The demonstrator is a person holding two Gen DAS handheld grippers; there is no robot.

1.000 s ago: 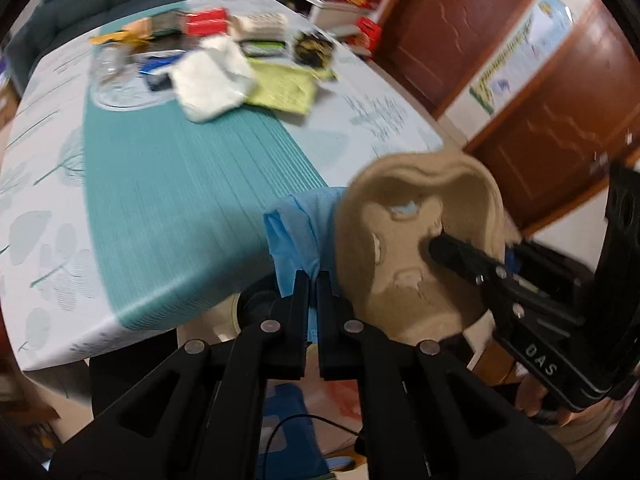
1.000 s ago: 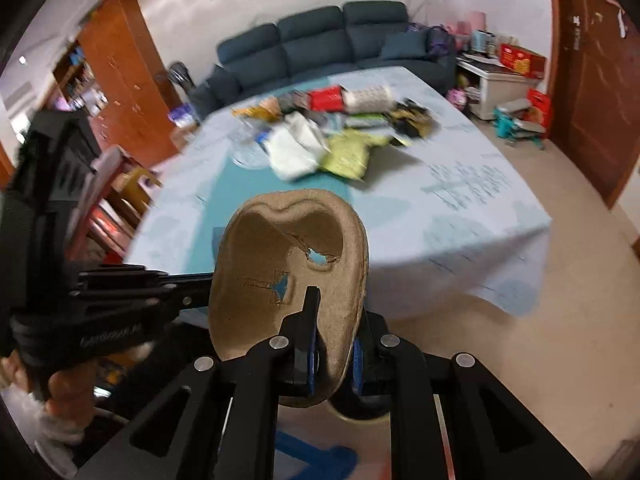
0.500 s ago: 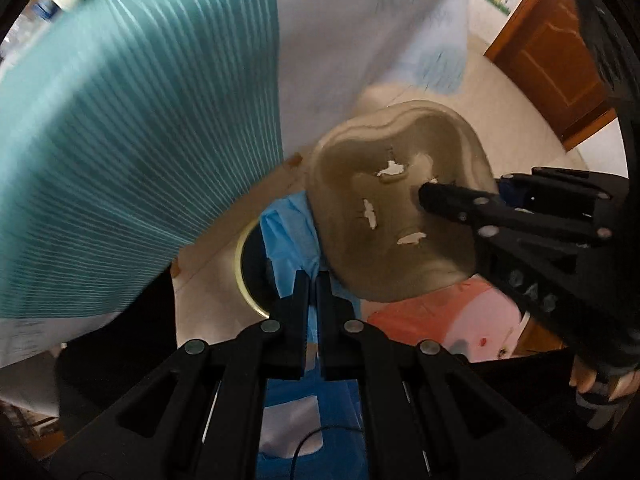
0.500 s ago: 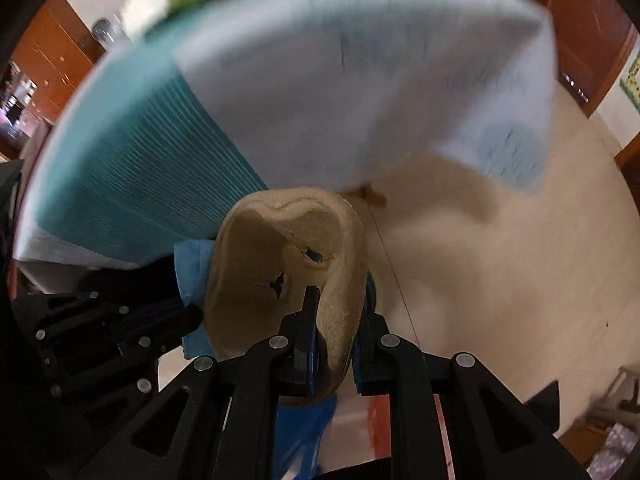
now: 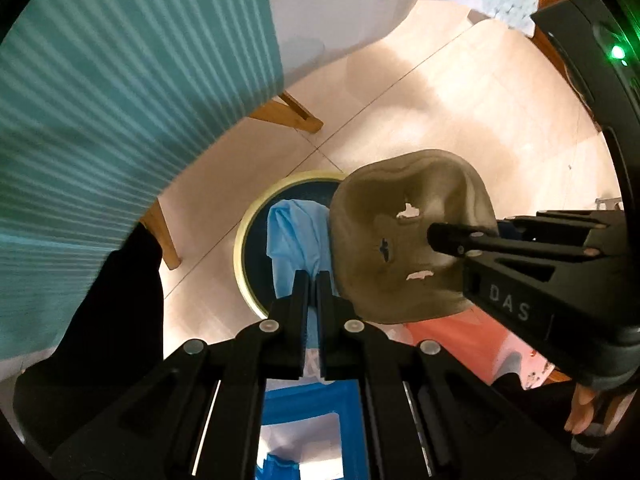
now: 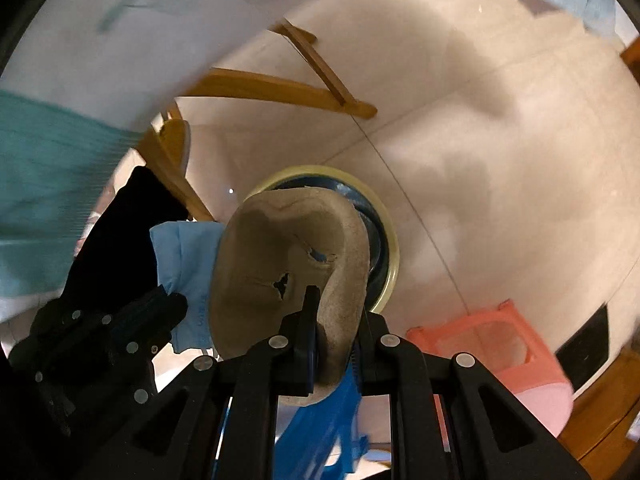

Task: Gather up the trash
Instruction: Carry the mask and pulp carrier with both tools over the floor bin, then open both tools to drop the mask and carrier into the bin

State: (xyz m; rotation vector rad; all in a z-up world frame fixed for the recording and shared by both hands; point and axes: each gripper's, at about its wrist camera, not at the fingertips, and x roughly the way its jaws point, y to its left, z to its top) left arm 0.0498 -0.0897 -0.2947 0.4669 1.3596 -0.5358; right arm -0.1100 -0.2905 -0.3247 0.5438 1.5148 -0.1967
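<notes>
Grippers (image 5: 313,280) lower, tray (image 5: 408,236) over bin (image 5: 244,236)

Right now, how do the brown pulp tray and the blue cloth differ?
The brown pulp tray is stiff, moulded and torn with small holes; the blue cloth is soft, thin and hangs in folds. The tray sits in the right gripper, the cloth in the left gripper. The tray looks wider. Both are held above the round bin.
</notes>
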